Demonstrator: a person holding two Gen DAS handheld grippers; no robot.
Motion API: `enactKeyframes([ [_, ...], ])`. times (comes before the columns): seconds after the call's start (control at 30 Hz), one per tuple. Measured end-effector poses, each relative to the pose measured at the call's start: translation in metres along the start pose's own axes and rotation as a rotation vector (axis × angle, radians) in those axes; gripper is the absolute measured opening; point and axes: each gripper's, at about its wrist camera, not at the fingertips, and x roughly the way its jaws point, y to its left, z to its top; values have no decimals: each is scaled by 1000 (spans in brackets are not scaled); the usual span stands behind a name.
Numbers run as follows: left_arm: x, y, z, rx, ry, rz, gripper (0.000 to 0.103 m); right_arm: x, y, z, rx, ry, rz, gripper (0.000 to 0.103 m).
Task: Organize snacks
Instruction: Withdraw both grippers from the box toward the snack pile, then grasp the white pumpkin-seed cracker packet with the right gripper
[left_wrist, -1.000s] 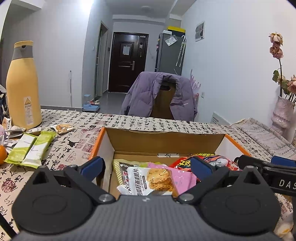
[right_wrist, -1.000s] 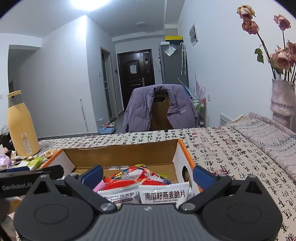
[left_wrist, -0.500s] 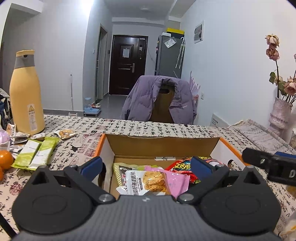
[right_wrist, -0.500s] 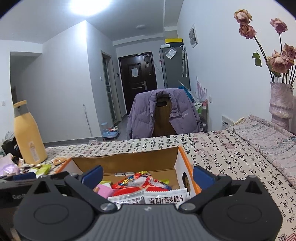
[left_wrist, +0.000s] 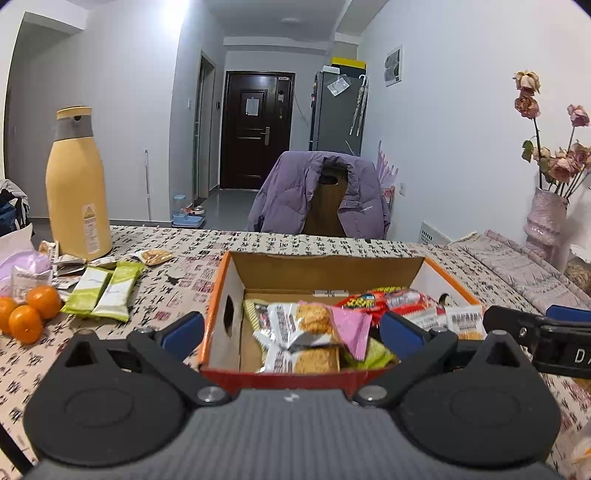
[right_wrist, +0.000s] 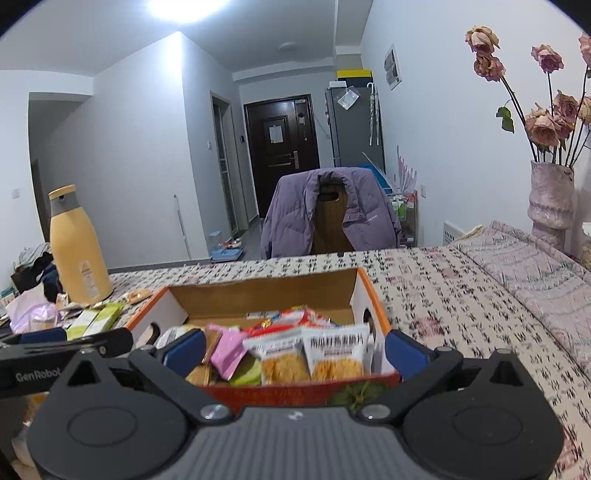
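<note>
An open cardboard box (left_wrist: 325, 266) (right_wrist: 266, 291) with orange edges sits on the patterned tablecloth and holds several snack packets: cracker packs (left_wrist: 295, 325), a pink packet (left_wrist: 351, 328), red packets (left_wrist: 388, 299) and two white packs (right_wrist: 306, 354). My left gripper (left_wrist: 291, 332) hangs open over the box's near left part with nothing between its fingers. My right gripper (right_wrist: 293, 350) is open above the box's near right part, also empty. Two green bars (left_wrist: 103, 291) and other loose wrappers (left_wrist: 155, 256) lie on the table left of the box.
A tall yellow bottle (left_wrist: 77, 184) stands at the far left, with three oranges (left_wrist: 27, 314) and a pale bag (left_wrist: 22, 266) near it. A vase of dried roses (right_wrist: 550, 199) stands at the right. A chair with a purple jacket (left_wrist: 325, 195) is behind the table.
Both grippers have pulled back and risen from the box, so more of its inside and near wall shows. Both stay open and empty.
</note>
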Motion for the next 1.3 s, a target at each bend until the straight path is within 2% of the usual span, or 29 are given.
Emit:
enactKeyframes([
  [0.4,-38,28,-49,-10,50,5,103,-36,10,-46,-37,65,-6,103],
  [0.67,-43,49,-81,-21,98,-14,103,-42,11,-79,-42,122,-8,103],
  [0.83,-39,56,-92,-23,101,-23,103,-44,12,-91,-46,138,-14,103],
  [1.3,-36,57,-99,-25,82,-23,103,-35,23,-90,-73,148,-14,103],
])
